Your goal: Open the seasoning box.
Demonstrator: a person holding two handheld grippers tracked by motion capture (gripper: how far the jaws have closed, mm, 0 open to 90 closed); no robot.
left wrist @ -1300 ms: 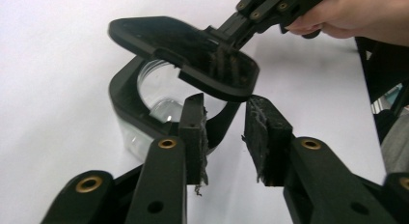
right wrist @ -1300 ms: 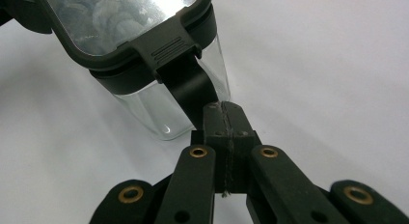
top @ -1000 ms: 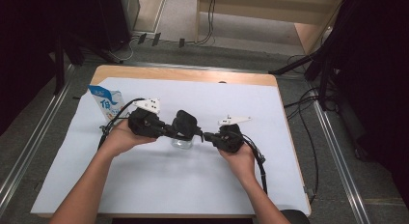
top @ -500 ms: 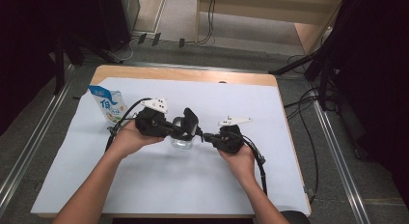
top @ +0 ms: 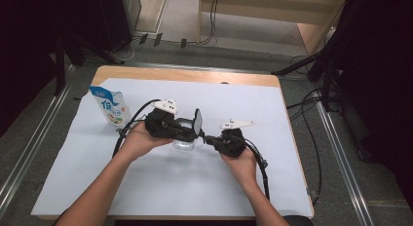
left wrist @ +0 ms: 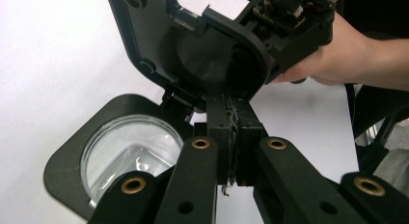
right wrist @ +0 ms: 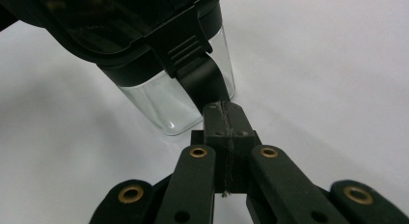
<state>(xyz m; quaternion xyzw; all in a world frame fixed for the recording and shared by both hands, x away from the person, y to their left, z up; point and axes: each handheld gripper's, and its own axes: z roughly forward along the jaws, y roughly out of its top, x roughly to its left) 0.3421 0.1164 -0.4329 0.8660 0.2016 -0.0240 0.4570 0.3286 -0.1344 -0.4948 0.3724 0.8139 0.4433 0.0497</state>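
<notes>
— White sheeting covers the worktop; where's the container?

— Mid-worktop: a clear square glass jar with a black hinged plastic lid, swung up.

— Grippers?

— Left gripper has just been closing – jaws pinch the lid's edge. Right gripper jaws clamp the lid's black latch tab.

— Beyond?

— A blue-and-white milk pouch, well apart.

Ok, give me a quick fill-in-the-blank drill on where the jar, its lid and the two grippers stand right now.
1. The black lid of the glass jar stands ____ on its hinge.
2. The right gripper is shut on the jar's black ____.
3. The left gripper has just been closing; its jaws now stand ____.
4. The milk carton stands upright toward the table's far ____ corner.

Missing words: open; latch tab; shut; left
</notes>
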